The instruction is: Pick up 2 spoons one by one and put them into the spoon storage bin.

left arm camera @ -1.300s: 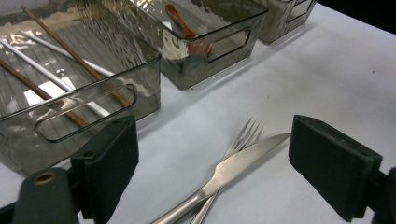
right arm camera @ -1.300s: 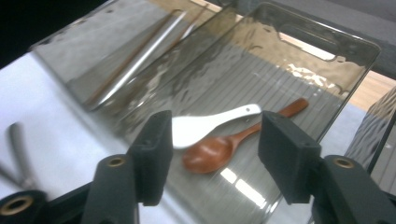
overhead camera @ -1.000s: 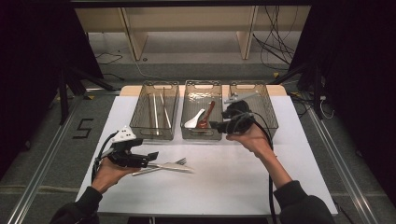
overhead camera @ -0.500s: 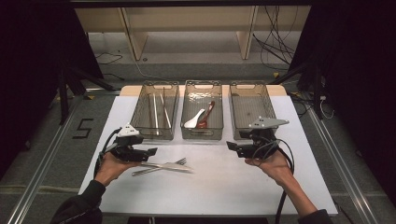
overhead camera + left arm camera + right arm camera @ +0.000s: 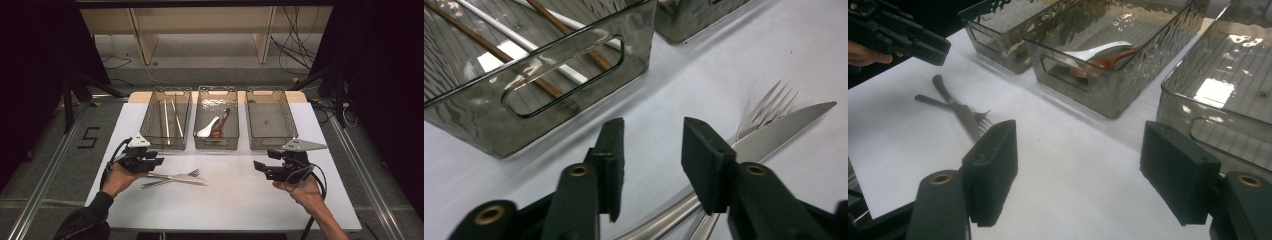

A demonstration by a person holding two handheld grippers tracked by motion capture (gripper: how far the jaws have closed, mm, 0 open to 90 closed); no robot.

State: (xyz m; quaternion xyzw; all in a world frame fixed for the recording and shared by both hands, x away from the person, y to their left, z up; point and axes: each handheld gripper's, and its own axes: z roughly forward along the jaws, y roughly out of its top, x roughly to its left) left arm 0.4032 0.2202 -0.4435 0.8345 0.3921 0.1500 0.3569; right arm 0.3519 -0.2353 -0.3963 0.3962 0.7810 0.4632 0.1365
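Left gripper (image 5: 651, 150) gaped empty over knife (image 5: 774, 132) crossing fork (image 5: 769, 107); might snag both. Right gripper (image 5: 1078, 172) hung open, idle.

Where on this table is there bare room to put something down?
The white table is bare between the knife and fork and the right gripper, and along its near edge. The back is crowded by three bins; the right bin looks empty.
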